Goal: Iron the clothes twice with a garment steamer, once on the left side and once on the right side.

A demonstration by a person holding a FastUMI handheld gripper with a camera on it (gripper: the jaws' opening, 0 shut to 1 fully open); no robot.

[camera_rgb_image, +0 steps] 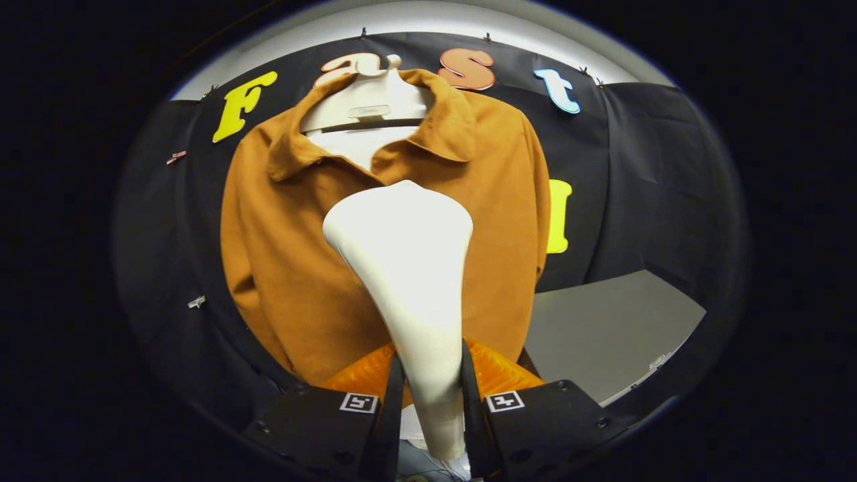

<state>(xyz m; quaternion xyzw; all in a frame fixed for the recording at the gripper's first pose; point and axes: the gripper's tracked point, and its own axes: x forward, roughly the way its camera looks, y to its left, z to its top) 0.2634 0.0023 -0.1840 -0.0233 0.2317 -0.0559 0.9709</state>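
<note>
Gripper view: the gripper (432,395) clamps both fingers on the handle of the garment steamer (408,268), whose head rises before the chest of the brown shirt (294,268) hanging on a hanger (368,100). Judged step: starting an ironing pass. Next, the head likely must meet one side and travel down.
</note>
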